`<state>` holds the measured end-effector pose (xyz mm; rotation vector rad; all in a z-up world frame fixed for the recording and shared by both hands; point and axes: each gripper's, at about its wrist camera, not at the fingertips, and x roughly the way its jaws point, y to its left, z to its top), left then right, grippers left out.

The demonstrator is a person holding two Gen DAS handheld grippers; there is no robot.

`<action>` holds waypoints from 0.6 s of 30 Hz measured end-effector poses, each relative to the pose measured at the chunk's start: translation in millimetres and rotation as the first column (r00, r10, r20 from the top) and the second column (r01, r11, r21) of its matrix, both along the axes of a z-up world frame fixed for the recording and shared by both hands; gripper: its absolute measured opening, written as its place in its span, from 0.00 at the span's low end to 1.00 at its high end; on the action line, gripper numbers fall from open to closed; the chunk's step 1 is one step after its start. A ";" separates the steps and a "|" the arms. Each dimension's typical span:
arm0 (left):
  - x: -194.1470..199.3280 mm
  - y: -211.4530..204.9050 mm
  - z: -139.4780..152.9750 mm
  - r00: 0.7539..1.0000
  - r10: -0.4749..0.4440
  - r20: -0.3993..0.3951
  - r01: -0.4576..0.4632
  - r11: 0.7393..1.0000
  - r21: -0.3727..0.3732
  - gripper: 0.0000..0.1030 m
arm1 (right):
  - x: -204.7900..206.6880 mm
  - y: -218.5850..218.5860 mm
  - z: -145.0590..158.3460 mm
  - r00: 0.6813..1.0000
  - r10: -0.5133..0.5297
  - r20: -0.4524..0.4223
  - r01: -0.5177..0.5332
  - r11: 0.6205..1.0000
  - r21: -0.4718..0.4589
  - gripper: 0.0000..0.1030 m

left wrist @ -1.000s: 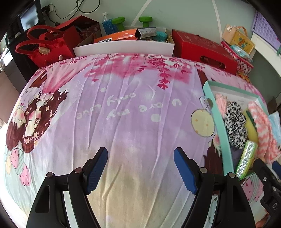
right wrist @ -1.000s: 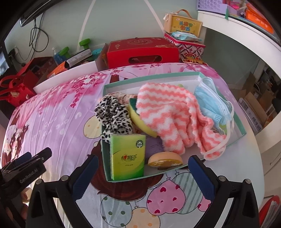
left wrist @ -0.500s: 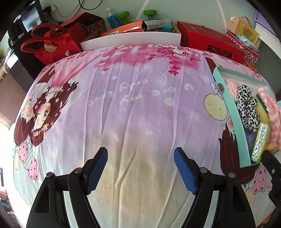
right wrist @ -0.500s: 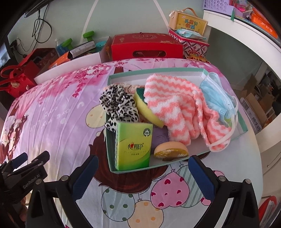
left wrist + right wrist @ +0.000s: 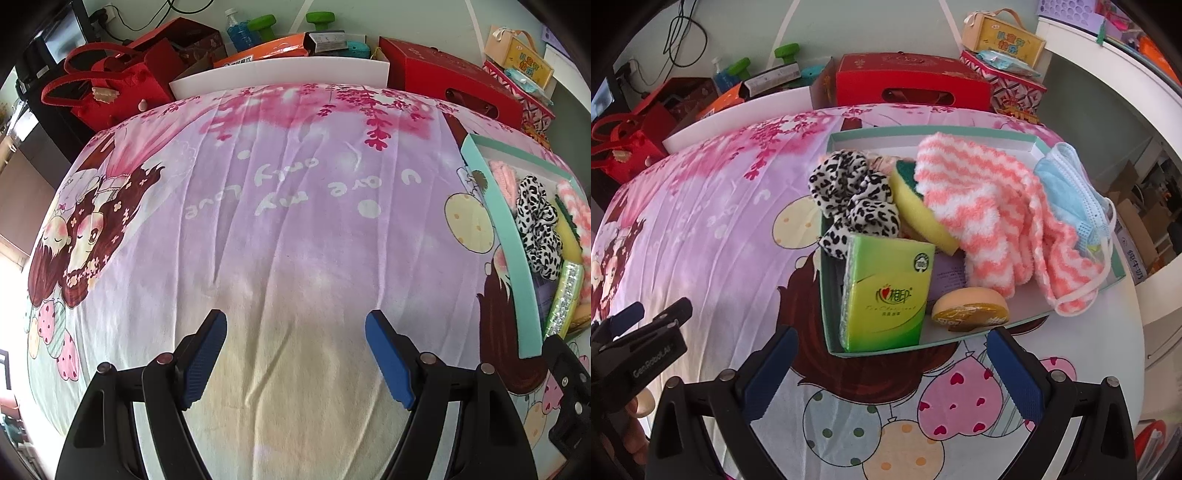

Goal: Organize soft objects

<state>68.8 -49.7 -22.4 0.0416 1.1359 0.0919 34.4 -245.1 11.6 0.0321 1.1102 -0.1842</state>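
Ahead of my right gripper (image 5: 892, 360), spread wide and empty, the tray (image 5: 827, 291) runs lengthwise right; the tissue pack (image 5: 886, 291) stands upright. My left gripper (image 5: 295, 354) gapes wide over bedsheet (image 5: 280, 236).

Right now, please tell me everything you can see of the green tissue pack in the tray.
The green tissue pack is a glossy plastic-wrapped block, lime fading to yellow, with a red heart logo and Chinese lettering. It stands upright, slightly tilted, in the near left corner of the teal tray. The leopard scrunchie touches its top; nothing grips it.
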 end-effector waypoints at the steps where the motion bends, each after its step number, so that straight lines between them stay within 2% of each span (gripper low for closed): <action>1: 0.5 -0.1 -1.0 1.000 0.001 -0.003 -0.001 1.000 0.002 0.76 | 0.2 1.2 -0.2 1.000 0.003 -0.001 -0.003 1.000 -0.005 1.00; 18: 5.7 -10.0 -9.5 1.000 -0.015 -0.028 0.015 1.000 0.018 0.76 | 2.5 -7.5 -6.6 1.000 -0.008 -0.012 0.009 1.000 0.009 1.00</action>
